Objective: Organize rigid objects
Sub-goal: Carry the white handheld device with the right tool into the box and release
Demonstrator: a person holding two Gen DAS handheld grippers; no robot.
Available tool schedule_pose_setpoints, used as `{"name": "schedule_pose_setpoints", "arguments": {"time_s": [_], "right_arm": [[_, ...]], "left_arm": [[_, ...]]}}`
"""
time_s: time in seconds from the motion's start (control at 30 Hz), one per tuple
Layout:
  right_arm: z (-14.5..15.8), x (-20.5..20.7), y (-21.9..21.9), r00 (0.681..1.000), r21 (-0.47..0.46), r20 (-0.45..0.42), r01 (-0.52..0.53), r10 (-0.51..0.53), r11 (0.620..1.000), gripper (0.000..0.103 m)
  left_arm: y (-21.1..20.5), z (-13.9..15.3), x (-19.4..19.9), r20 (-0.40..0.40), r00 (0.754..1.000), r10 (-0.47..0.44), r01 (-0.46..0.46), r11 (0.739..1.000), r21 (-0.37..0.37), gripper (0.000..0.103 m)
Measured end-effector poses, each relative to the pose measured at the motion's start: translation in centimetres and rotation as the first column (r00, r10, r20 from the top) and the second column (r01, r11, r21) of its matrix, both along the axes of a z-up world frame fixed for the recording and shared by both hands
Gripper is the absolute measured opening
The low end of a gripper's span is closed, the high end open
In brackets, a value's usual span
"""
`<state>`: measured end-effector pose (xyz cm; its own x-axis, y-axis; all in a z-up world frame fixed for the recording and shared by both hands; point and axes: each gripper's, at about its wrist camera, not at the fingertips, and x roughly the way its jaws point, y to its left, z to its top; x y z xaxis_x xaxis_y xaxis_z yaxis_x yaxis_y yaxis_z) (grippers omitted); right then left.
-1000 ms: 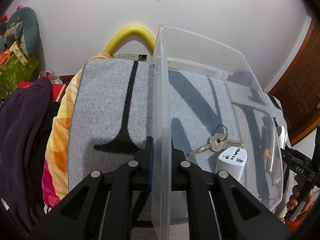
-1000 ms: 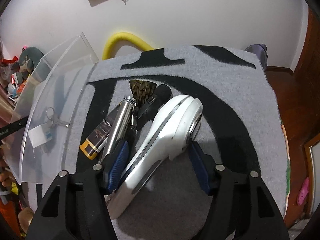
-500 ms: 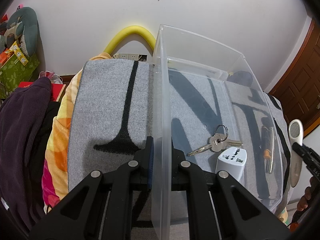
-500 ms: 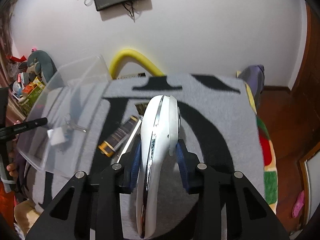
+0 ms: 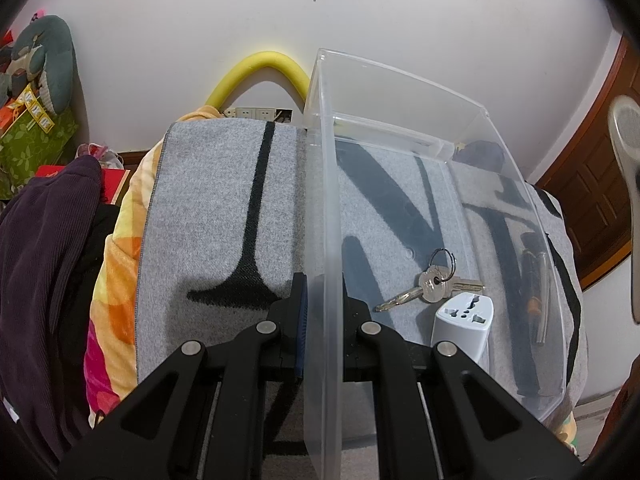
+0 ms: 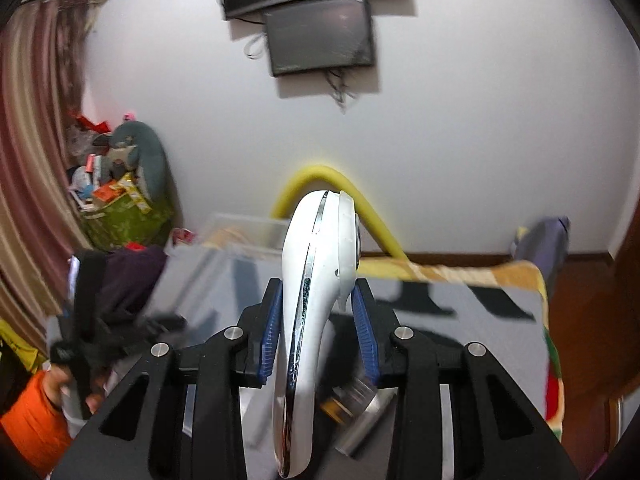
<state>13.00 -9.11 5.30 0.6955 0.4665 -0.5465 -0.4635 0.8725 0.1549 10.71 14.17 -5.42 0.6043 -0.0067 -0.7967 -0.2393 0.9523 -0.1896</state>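
Left gripper (image 5: 322,312) clamped on the clear bin (image 5: 516,168) wall; keys (image 5: 430,284) and adapter (image 5: 464,320) inside at 3 o'clock. Right gripper (image 6: 318,324) clamped on white handheld device (image 6: 316,280).

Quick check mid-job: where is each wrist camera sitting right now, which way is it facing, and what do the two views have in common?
Left wrist: behind the left gripper, angled down at the clear bin; its fingers clamp the bin's wall; keys and adapter lie inside.
Right wrist: behind the right gripper, facing the wall; it grips the white handheld device; a hand shows lower left.
Shared: the bin, yellow tube, grey blanket, and the device.
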Motion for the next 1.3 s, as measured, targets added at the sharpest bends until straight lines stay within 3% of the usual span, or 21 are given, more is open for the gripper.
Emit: {"name": "schedule_pose_setpoints", "arguments": {"time_s": [0.2, 0.43, 0.67, 0.87, 1.3], "right_arm": [[-0.7, 1.8, 6.4, 0.993, -0.02, -0.039, -0.109, 0.108, 0.994, 0.032], [-5.3, 3.2, 11.9, 0.965, -0.059, -0.177, -0.206, 0.192, 0.977, 0.032], [-9.0, 3.7, 14.2, 0.932, -0.108, -0.276, -0.271, 0.233, 0.957, 0.032], [-10.0, 4.9, 14.1, 0.906, -0.08, -0.355, -0.277, 0.233, 0.957, 0.033], [-5.9, 3.2, 9.9, 0.953, -0.073, -0.231, -0.219, 0.197, 0.973, 0.033]], "left_arm": [[0.0, 0.0, 0.0, 0.001, 1.0, -0.002, 0.002, 1.0, 0.002, 0.01], [0.0, 0.0, 0.1, 0.004, 1.0, -0.004, 0.004, 1.0, -0.001, 0.01], [0.0, 0.0, 0.1, 0.003, 1.0, -0.01, 0.01, 1.0, 0.005, 0.01], [-0.2, 0.1, 0.0, 0.007, 1.0, -0.01, 0.01, 1.0, 0.01, 0.01], [-0.1, 0.1, -0.1, 0.004, 1.0, -0.012, 0.011, 1.0, 0.007, 0.01]]}}
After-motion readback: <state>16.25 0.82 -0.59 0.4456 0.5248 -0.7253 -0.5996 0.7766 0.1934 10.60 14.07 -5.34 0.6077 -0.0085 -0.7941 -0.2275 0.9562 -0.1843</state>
